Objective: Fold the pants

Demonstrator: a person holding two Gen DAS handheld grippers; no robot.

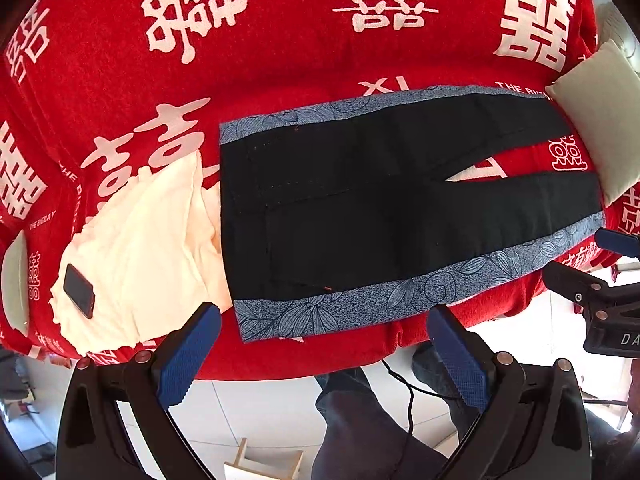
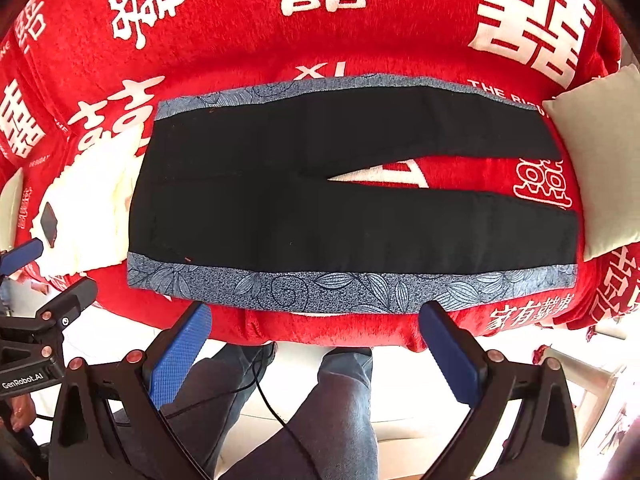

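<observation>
Pants (image 2: 320,216): black, with a blue leaf-patterned stripe along each outer side; spread flat, unfolded, legs parted in a narrow V.
Place: on the red bed cover (image 2: 240,32), waist beside a cream cloth (image 2: 92,208).
Left gripper (image 1: 324,356): open, empty, at the bed's near edge.
Right gripper (image 2: 316,348): open, empty.

Black pants (image 2: 320,208) with blue leaf-print bands on red, white-lettered blanket (image 2: 240,40).

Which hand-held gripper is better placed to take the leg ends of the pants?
The right hand-held gripper, probably. It is open above the near edge, closer to the leg ends than the left one.
</observation>
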